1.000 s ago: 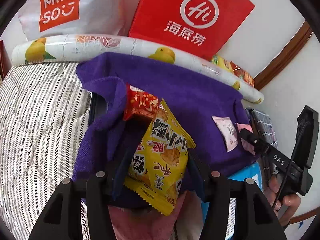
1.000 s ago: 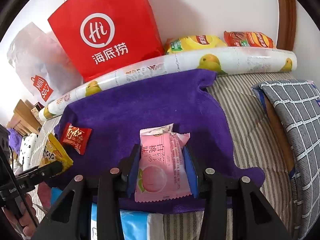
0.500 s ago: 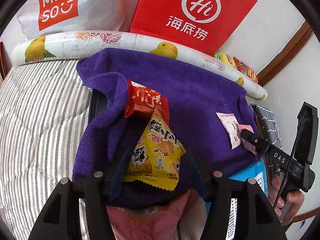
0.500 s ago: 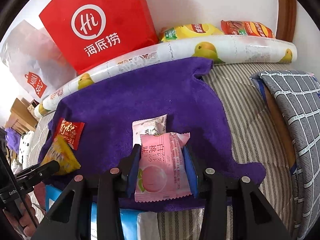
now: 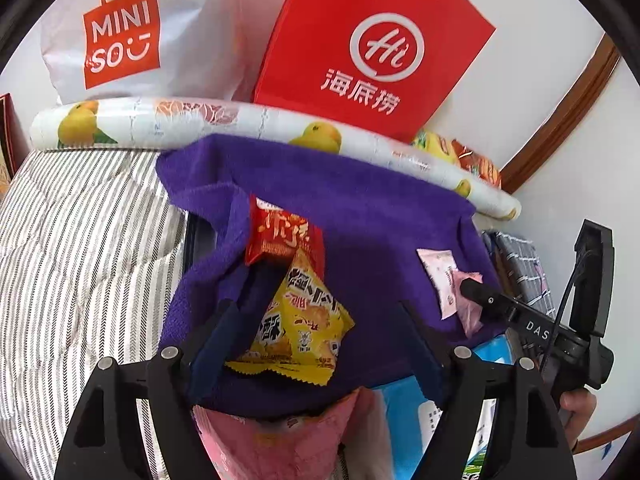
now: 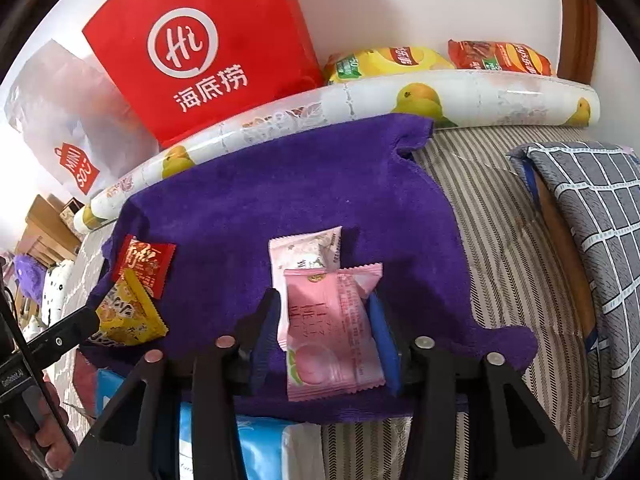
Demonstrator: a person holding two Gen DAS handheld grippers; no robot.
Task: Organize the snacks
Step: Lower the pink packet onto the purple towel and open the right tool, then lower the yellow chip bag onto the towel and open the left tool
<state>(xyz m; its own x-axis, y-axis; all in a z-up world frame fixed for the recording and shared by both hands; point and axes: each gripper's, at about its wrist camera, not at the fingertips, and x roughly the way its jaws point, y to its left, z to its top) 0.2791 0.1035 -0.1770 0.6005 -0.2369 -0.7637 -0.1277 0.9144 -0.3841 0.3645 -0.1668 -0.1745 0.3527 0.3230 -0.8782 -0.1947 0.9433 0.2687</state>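
Both my grippers are letting go: left gripper jaws opening wide, yellow snack lying loose between them on the purple towel. Right gripper jaws easing apart, pink snack between them, pads barely off it.

White bag reads "MINISO"; red bag reads "Hi 海底捞".
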